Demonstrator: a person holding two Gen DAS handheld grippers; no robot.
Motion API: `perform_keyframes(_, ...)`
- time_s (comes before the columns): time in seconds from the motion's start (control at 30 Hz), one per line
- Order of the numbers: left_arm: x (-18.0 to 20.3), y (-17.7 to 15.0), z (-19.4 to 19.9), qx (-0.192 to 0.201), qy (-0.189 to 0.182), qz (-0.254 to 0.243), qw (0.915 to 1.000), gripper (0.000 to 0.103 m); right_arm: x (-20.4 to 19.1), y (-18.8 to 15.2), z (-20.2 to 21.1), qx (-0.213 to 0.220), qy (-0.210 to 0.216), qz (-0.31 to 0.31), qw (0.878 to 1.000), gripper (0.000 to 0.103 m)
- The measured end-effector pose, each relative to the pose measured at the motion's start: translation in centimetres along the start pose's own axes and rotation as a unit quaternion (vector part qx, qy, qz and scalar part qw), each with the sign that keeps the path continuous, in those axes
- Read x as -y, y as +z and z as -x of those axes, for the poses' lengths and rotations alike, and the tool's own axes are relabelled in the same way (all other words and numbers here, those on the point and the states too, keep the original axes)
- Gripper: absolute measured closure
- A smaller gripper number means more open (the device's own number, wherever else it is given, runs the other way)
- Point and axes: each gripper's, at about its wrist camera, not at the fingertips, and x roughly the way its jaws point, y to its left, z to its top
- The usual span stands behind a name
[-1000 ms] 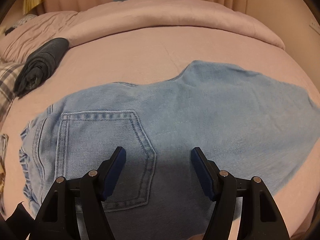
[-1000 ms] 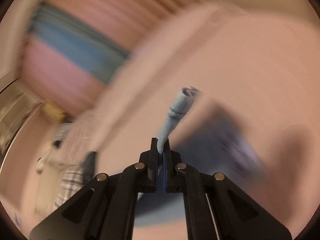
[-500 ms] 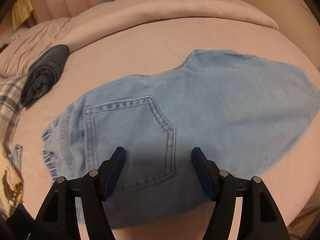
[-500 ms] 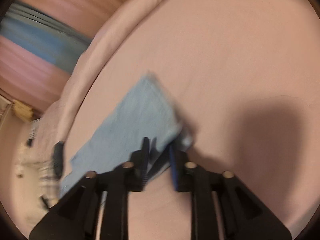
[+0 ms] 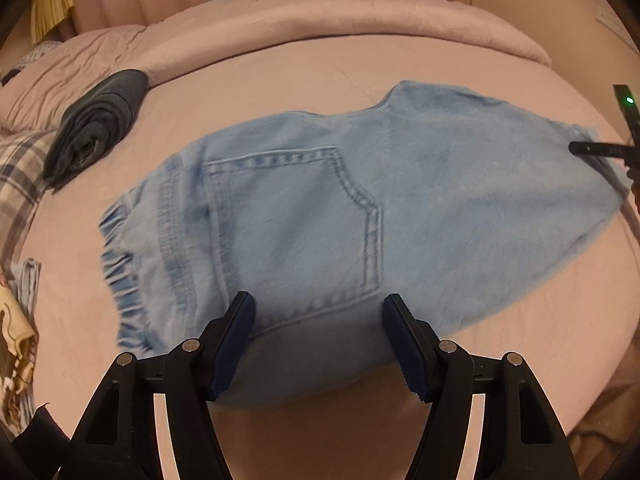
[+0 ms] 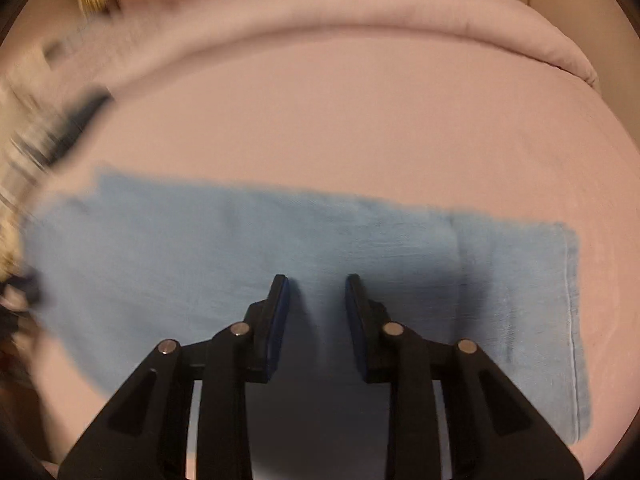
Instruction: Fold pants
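Lying flat on bed (image 5: 280, 80): jeans (image 5: 320, 216); both grippers parted, empty

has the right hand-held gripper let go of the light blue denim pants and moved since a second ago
Yes. The right hand-held gripper, shut on a lifted end of the light blue denim pants earlier, is now open above them as they lie flat on the pink bedsheet.

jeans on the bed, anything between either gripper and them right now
Nothing visible does. The left gripper hangs open over the back-pocket end of the jeans, and the right gripper hangs open over the leg end. The rolled dark garment lies apart on the bed, off to the side.
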Motion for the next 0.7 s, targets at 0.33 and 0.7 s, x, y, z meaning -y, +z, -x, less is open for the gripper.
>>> perform_keyframes(0.33,-3.1,0.9,5.2,0.095,-0.038,0.067,0.9925,0.034,-5.9,7.7,2.5,-0.001,0.122,0.0,0.993,0.067)
perform_keyframes(0.7,-6.9,-2.0,0.8,0.038,0.032,0.132,0.9901,0.032,-19.6,13.5,-7.1,-0.169,0.216,0.066,0.959,0.065)
